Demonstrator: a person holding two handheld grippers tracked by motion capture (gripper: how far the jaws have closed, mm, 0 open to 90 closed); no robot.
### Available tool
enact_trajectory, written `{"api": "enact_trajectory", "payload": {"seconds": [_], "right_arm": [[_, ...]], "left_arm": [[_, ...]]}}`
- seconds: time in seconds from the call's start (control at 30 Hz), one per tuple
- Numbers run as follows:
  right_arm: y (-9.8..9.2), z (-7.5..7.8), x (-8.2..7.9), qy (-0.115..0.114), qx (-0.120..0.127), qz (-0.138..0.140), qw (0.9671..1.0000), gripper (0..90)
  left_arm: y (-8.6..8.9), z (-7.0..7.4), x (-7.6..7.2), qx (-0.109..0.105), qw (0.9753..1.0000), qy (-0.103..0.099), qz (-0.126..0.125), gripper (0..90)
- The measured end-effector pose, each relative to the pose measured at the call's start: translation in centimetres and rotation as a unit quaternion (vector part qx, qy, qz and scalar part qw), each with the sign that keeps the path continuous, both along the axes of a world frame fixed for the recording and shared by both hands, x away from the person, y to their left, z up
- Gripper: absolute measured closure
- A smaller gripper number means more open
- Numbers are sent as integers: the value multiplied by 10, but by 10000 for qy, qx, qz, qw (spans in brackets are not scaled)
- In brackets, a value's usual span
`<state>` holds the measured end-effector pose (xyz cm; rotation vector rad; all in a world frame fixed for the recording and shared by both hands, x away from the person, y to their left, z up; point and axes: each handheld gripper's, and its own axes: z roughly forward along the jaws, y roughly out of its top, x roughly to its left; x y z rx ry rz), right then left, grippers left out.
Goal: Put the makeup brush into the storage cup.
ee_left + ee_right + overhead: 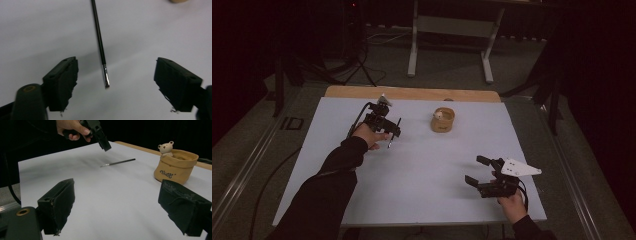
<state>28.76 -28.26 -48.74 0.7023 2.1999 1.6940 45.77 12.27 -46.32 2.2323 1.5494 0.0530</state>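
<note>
A dim room, seen from above: a table (412,165) with a pale, white-grey top and a strip of bare wood along its far edge. Two forearms in dark sleeves reach in from the near side, each hand holding a black two-fingered gripper.

The left gripper (388,131) is toward the far left of the table, held above the surface and angled downward. Its fingers (61,82) are spread wide apart with nothing between them. Directly under it lies a thin black brush (99,42), flat on the table, its short metal collar and small tip pointing toward the gripper. The brush lies in the gap between the spread fingers but below them, and nothing touches it. In the right gripper view the same brush (117,162) lies flat just beyond the tip of the left gripper (103,143).

The right gripper (478,171) is near the front right corner of the table, well apart from the brush, with a grey three-cornered plate on top. Its fingers (57,202) are also spread wide and hold nothing.

Toward the far middle of the table stands a small tan sack-shaped pot (442,120), upright, with a little white bear figure (166,148) perched at its rim and dark lettering on its side. It stands apart from both grippers.
</note>
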Motion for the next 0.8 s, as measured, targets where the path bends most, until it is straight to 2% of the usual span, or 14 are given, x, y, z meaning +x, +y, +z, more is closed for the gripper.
{"api": "enact_trajectory", "payload": {"seconds": [0.27,0.43,0.47,0.5,0.8], "right_arm": [[0,0,0,8,28,9,10000,136],[0,0,0,10,13,15,10000,136],[0,0,0,12,12,15,10000,136],[0,0,0,18,10,22,10000,136],[0,0,0,11,-12,9,10000,138]], "left_arm": [[-6,-9,8,96,9995,295,5,254],[-8,-15,10,195,9991,367,54,439],[-7,-18,12,164,9990,420,46,439],[-8,-19,13,183,9989,430,24,503],[-10,-27,21,310,9982,496,102,619]]}}
